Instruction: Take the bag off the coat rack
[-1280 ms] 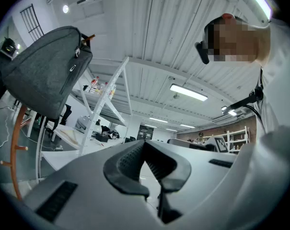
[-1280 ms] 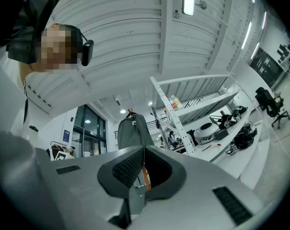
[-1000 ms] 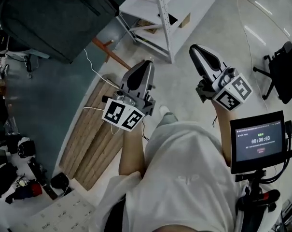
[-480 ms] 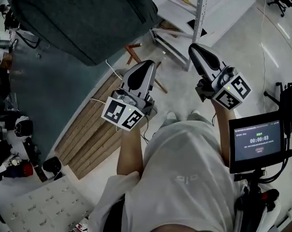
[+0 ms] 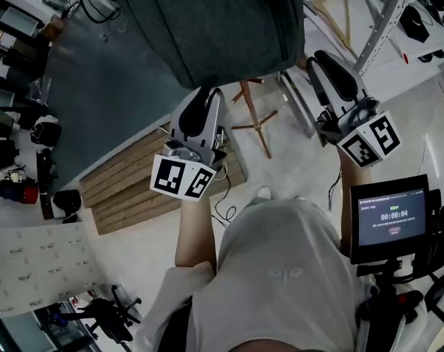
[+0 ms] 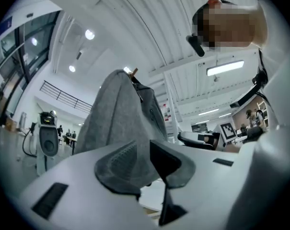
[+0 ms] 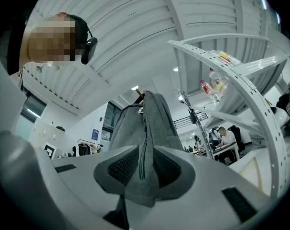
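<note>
Bag (image 5: 207, 20), dark grey, is seen at 12 o'clock in the head view, above the wooden feet of the rack (image 5: 252, 119). The left gripper (image 5: 198, 101) is raised beneath its bottom edge, and the right gripper (image 5: 326, 68) is held at its 3 o'clock side. In the left gripper view, the jaws are held slightly apart, with the bag (image 6: 118, 123) framed in the gap. In the right gripper view, the jaws are likewise narrowly parted, and the bag (image 7: 147, 143) is set edge-on between them.

Bag (image 5: 207, 20): top cut off by head view's upper edge. Coat rack (image 5: 252, 123): pole hidden behind bag.
</note>
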`<action>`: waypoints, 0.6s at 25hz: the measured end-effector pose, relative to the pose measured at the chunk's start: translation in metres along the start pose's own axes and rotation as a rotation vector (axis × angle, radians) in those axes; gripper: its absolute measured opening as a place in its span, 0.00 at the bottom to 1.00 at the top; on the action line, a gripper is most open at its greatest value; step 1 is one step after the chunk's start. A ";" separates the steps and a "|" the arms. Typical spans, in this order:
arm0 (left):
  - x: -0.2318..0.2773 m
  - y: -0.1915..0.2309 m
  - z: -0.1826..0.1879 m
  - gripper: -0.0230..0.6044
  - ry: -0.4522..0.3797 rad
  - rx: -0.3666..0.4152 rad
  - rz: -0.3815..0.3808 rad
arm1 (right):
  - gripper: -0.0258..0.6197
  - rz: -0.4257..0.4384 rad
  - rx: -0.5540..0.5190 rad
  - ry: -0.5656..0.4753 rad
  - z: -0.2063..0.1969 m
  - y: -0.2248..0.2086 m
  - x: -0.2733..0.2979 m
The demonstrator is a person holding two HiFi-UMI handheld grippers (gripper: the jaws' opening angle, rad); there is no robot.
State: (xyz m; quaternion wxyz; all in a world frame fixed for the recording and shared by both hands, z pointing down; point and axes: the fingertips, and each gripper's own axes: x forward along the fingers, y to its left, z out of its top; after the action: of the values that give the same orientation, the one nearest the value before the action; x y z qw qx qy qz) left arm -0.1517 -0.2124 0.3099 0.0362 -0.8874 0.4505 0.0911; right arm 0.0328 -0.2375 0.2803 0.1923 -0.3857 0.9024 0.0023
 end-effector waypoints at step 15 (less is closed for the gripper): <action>0.038 0.086 0.081 0.62 -0.053 0.124 0.014 | 0.83 0.096 -0.006 0.003 0.035 -0.030 0.087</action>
State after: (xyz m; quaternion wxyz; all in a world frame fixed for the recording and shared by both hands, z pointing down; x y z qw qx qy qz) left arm -0.2099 -0.2818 0.2245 0.1025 -0.8775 0.4605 0.0868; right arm 0.0109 -0.3144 0.2220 0.1893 -0.3426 0.9201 0.0135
